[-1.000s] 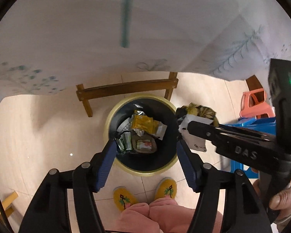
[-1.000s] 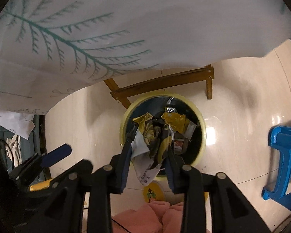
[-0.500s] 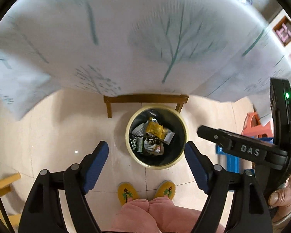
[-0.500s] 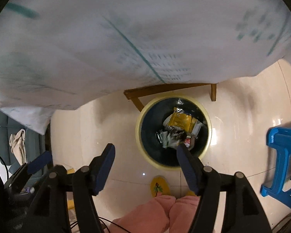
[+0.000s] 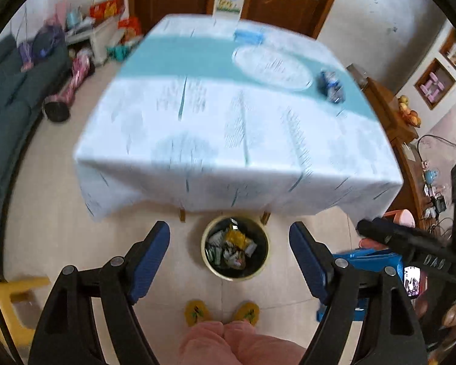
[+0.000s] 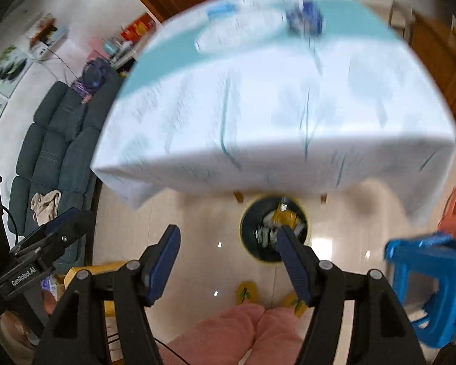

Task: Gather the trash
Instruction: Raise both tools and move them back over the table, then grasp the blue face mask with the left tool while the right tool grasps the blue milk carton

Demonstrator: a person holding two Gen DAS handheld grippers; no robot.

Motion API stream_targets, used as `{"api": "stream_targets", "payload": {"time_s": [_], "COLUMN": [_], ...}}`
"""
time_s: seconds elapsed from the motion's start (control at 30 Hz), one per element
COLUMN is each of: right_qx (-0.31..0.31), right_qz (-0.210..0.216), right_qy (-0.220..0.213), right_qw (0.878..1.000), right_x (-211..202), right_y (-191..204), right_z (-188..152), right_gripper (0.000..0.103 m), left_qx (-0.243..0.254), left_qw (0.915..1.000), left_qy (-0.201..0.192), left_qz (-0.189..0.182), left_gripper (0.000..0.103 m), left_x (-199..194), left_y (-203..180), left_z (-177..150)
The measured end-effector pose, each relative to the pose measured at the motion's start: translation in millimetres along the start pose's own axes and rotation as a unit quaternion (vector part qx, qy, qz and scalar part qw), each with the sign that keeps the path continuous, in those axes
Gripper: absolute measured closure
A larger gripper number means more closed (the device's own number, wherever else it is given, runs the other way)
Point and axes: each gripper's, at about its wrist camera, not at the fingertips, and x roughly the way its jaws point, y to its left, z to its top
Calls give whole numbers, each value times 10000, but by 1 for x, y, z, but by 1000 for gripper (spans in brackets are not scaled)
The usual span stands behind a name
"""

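Note:
A round bin with a yellow rim [image 5: 208, 261] [image 6: 244, 210] stands on the floor at the table's near edge, holding several crumpled wrappers [image 5: 232, 245]. A blue crumpled piece of trash [image 5: 331, 86] [image 6: 305, 19] lies on the table [image 5: 228, 127] [image 6: 273, 106] at the far right. My left gripper [image 5: 229, 258] is open and empty, high above the bin. My right gripper [image 6: 228, 261] is open and empty, above the floor left of the bin. The right gripper shows at the right of the left wrist view [image 5: 410, 243].
A white oval plate [image 5: 270, 67] and a blue flat item [image 5: 247, 35] lie on the far table. A blue plastic stool [image 6: 425, 286] stands on the right, a yellow stool [image 5: 12, 298] on the left, a dark sofa [image 6: 54, 152] further left. My slippered feet [image 5: 222, 313] are below.
The right gripper opened and its wrappers dropped into the bin. Both grippers then rose from bin level to above the table, bringing the tabletop into view.

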Motion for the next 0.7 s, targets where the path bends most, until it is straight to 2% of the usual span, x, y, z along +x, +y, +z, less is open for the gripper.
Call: {"api": "stream_targets", "payload": {"time_s": [0.17, 0.3, 0.47, 0.6, 0.7], "right_qx": [-234, -386, -494, -482, -438], "right_qz": [11, 81, -183, -364, -658], "right_qy": [-695, -1013, -1199, -1288, -1274], "right_qw": [9973, 9941, 9914, 9898, 9887], "right_x": [-59, -87, -99, -97, -85], "right_y": [9, 17, 18, 16, 15], "right_z": [22, 40, 68, 98, 124], "right_gripper": [37, 37, 37, 37, 37], "left_qx": [482, 572, 721, 1106, 1387], "left_qw": [9966, 9957, 9946, 9902, 9866], "left_qy": [-461, -537, -631, -691, -674], "left_qz": [490, 500, 409, 493, 531], "left_gripper": [24, 24, 24, 24, 24], "left_x": [-47, -66, -72, -62, -51], "left_y": [-27, -36, -46, -55, -54], "left_z": [23, 43, 73, 107, 139]}}
